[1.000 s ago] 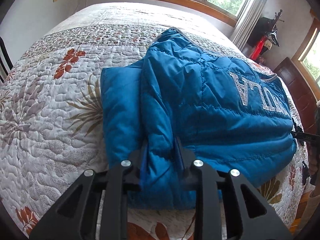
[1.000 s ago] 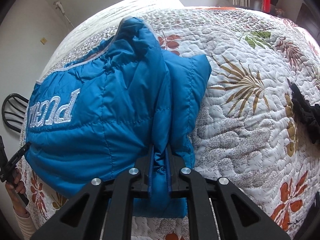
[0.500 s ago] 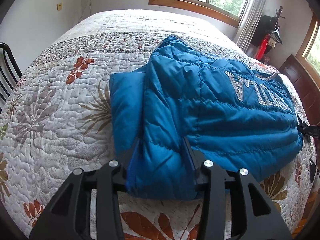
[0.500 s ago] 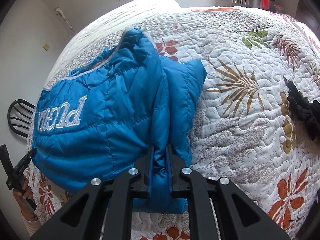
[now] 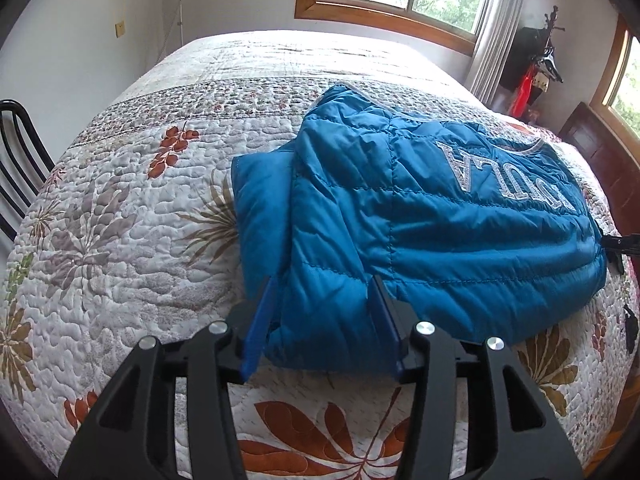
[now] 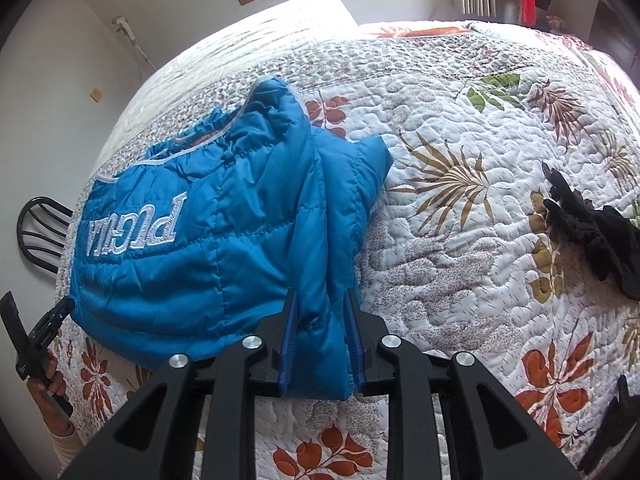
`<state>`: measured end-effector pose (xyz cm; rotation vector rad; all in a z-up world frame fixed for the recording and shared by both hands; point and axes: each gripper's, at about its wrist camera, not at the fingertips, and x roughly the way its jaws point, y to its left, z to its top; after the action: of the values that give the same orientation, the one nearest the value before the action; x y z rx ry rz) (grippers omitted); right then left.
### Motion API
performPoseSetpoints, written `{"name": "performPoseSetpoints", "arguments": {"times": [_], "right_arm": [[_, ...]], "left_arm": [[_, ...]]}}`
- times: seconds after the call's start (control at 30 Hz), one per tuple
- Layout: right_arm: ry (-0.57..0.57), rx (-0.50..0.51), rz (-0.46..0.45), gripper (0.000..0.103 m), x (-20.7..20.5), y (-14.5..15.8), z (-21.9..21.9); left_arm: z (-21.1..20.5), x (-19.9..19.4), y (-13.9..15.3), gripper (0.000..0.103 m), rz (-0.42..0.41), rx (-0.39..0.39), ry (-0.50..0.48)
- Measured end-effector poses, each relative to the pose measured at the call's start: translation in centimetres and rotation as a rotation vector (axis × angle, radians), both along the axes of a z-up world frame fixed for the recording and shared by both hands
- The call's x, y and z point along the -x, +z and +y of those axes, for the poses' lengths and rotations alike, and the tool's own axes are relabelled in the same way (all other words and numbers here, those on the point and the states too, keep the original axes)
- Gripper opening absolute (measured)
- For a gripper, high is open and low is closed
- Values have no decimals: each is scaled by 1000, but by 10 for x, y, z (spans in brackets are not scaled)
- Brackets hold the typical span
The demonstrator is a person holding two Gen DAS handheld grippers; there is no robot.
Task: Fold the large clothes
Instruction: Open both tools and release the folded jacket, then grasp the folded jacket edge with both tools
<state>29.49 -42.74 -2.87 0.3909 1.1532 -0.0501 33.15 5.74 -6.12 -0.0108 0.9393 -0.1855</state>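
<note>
A blue puffer jacket [image 5: 420,216] with silver lettering lies folded on the quilted bed [image 5: 120,220], one sleeve tucked under its side. The left gripper [image 5: 323,278] hovers over the near hem. Its jaws are opening, and the puffy edge sits between the blue pads without being pinched. In the right wrist view the same jacket [image 6: 208,248] spreads to the left. The right gripper [image 6: 321,292] straddles a fold at the hem. Its jaws are also opening, and the fabric rests loosely between them. A person's hand [image 6: 48,384] holds the left gripper at the jacket's far corner.
A black garment [image 6: 592,236] lies on the quilt to the right of the jacket. A black metal chair [image 5: 16,160] stands beside the bed. Dark wooden furniture [image 5: 600,160] and windows line the far side.
Both pairs of jaws have widened from a pinch on the jacket's hem. Both grippers have pulled back and up, and the jacket has stayed flat on the quilt.
</note>
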Motion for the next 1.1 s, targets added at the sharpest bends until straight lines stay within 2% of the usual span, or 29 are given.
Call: {"name": "performPoseSetpoints", "arguments": {"times": [0.13, 0.3, 0.43, 0.53, 0.63, 0.8, 1.1], "right_arm": [[-1, 20, 4, 30, 0, 2, 2], [8, 25, 13, 35, -1, -1, -1], [17, 30, 17, 36, 3, -4, 0], [20, 31, 22, 38, 5, -7, 0], [21, 27, 27, 38, 5, -12, -2], [17, 14, 25, 42, 5, -16, -5], [27, 28, 31, 42, 1, -18, -3]], "left_arm": [[2, 0, 2, 55, -10, -12, 3], [8, -3, 3, 69, -15, -27, 3], [15, -9, 1, 76, -4, -18, 11], [22, -14, -2, 87, 18, 37, 1], [26, -21, -7, 87, 35, 76, 4], [30, -30, -16, 87, 91, 198, -16], [30, -48, -33, 89, 163, 321, -14]]}}
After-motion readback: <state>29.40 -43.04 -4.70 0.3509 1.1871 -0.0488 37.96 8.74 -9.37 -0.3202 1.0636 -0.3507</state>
